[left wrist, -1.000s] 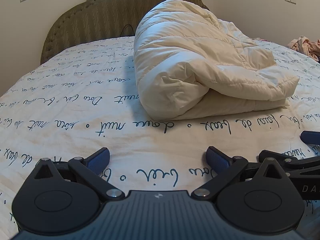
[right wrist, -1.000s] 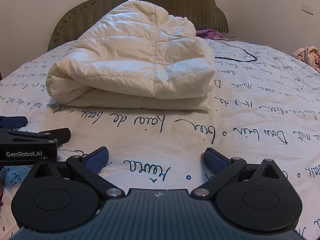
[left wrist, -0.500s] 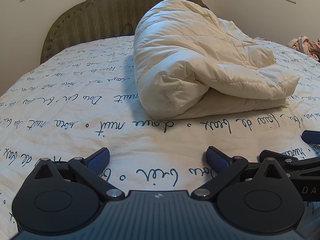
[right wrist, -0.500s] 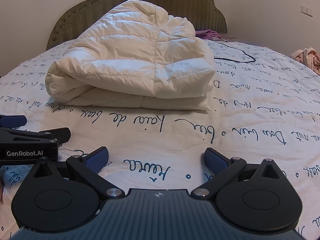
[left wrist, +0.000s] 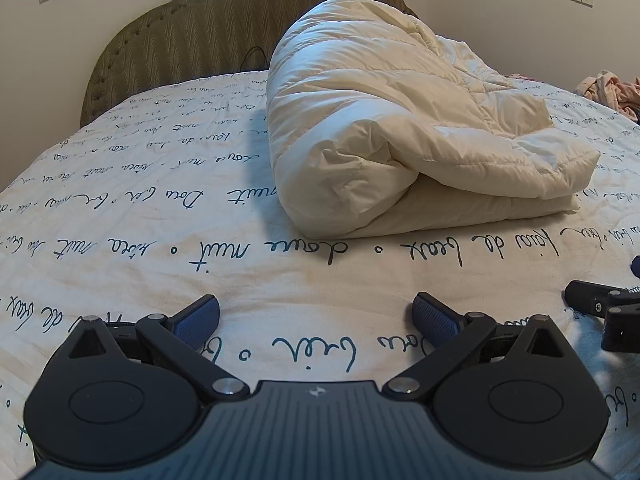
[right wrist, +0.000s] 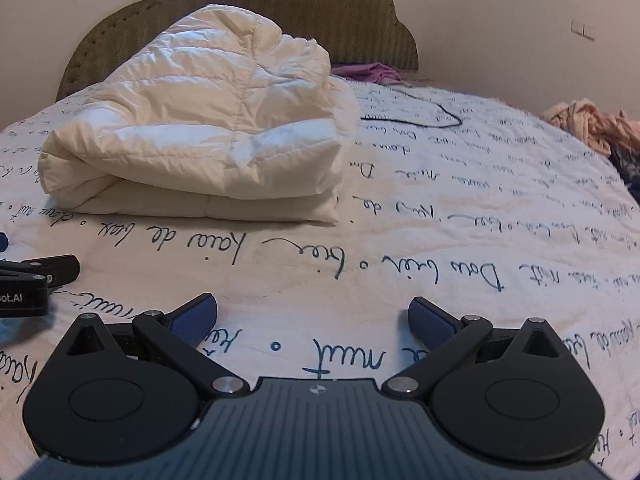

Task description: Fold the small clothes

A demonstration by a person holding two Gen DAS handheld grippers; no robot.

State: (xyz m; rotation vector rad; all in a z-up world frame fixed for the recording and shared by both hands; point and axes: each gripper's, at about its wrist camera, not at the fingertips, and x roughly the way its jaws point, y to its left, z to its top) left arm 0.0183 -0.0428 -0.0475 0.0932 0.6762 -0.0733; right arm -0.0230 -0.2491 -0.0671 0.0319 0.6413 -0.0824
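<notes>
"douce nuit" script on bedspread (left wrist: 120, 240)

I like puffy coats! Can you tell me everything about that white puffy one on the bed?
The puffy white jacket is cream-white, quilted in stitched rows, and looks like thin, slightly shiny padded fabric. It is folded over into a thick bundle, with a rounded fold on one end and layered edges on the other. It lies on the bedspread covered in blue handwriting, in front of the headboard. Nothing grips it; both grippers are apart from it.
</notes>
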